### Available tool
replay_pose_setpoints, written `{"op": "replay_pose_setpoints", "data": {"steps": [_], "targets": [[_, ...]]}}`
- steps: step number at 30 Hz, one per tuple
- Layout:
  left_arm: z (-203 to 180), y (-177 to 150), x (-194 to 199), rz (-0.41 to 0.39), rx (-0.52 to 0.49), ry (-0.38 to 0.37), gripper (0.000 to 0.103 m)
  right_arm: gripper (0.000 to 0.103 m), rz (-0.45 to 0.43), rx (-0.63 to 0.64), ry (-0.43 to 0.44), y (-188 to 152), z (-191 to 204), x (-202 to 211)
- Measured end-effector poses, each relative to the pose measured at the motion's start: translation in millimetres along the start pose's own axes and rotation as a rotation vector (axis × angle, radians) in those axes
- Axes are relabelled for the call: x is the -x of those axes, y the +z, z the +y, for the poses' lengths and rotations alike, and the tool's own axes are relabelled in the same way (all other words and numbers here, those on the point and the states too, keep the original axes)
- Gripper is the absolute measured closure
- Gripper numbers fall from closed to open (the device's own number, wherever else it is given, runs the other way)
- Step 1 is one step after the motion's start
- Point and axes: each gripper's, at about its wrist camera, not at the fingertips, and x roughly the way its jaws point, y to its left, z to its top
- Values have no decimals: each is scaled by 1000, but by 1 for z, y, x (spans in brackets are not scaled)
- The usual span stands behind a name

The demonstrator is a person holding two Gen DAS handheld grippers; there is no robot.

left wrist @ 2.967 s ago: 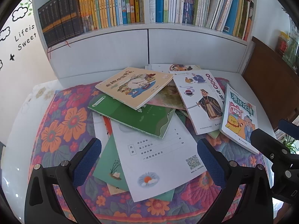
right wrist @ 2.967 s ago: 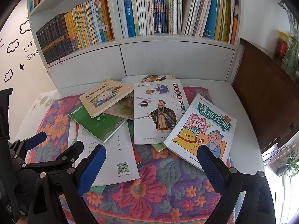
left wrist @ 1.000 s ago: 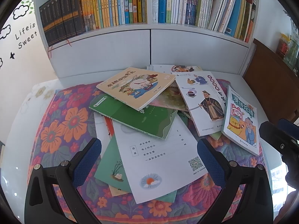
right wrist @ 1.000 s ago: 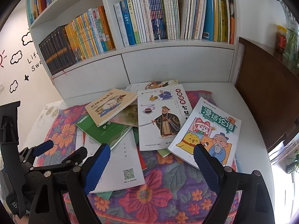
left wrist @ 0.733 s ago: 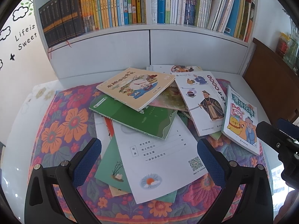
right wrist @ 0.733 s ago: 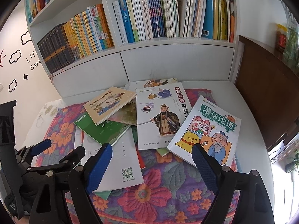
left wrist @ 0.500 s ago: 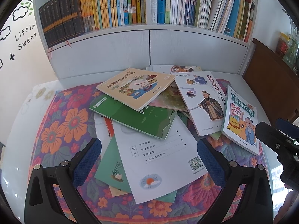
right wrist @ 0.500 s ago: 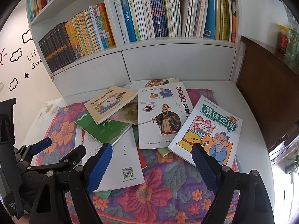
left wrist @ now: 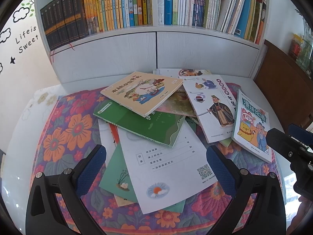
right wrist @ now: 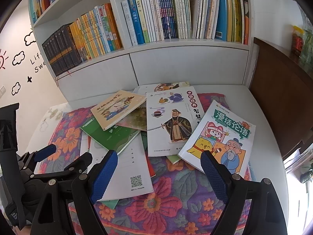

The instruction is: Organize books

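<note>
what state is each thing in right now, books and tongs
left tongs: open, empty
right tongs: open, empty
yellow book: flat, top of pile, shut
green book: flat, under yellow book
cartoon book: flat, shut, at right of pile
shelf books: upright, spines out

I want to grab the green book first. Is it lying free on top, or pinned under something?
Pinned. The green book lies flat with the yellow picture book overlapping its far edge; its near part rests on the white booklet.
</note>
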Motion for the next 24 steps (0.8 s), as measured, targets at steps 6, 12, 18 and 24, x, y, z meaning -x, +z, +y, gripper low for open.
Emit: {"op": "replay_pose_setpoints", "data": {"steps": [6,12,18,24], "targets": [[0,0,0,0,-1,-2,1,17,0,1,0,0,1,0],[-2,0,0,0,-4,-8,1,17,1,0,0,0,1,-1],[-3,0,-1,-2,-14,-10,1,17,-2,0,0,0,1,-1],[-5,-1,0,-12,-30,-5,1,17,-2,-8,1,0,1,-1]]}}
